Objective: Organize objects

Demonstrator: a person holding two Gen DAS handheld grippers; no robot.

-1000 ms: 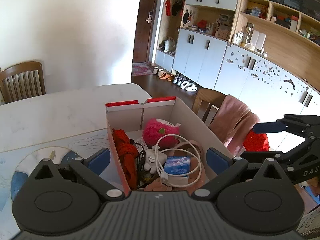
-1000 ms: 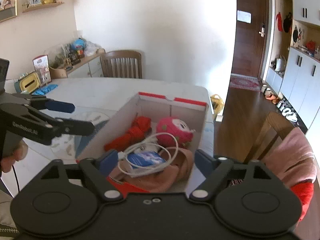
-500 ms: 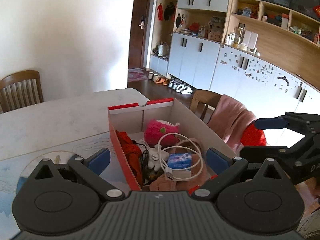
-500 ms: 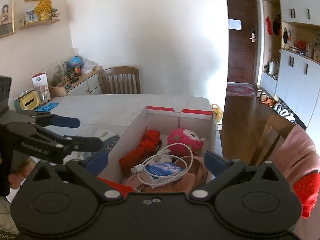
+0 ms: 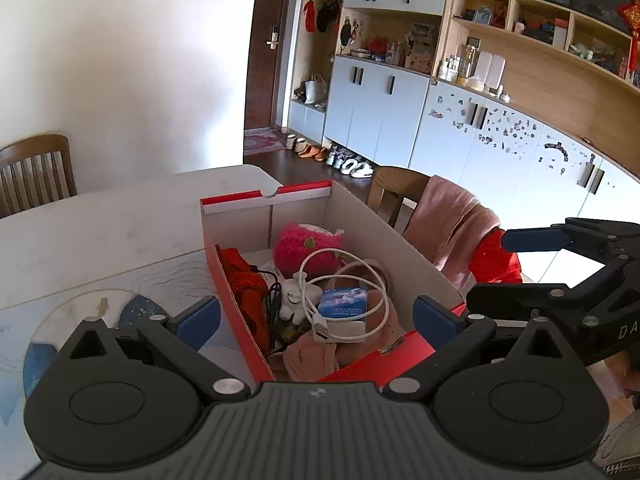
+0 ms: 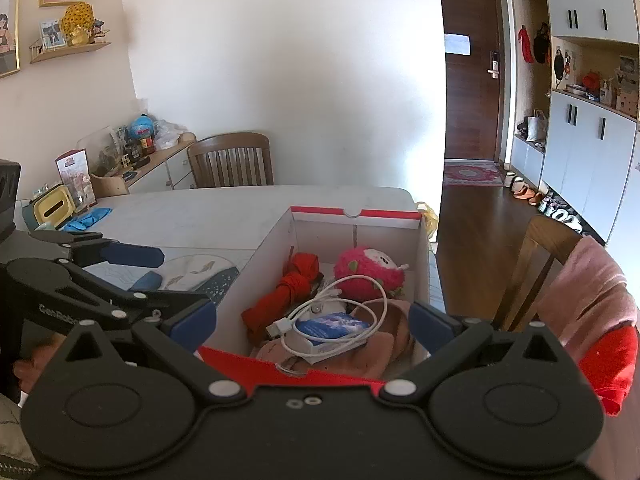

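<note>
Red box (image 5: 240, 304) of clutter, white cable (image 5: 340, 280) on top, between 2 wide jaws.

The right gripper (image 6: 312, 326) has just been opening its jaws wide, with nothing held between them. It drew back a little, so the red box (image 6: 356, 213) now sits further ahead.
</note>
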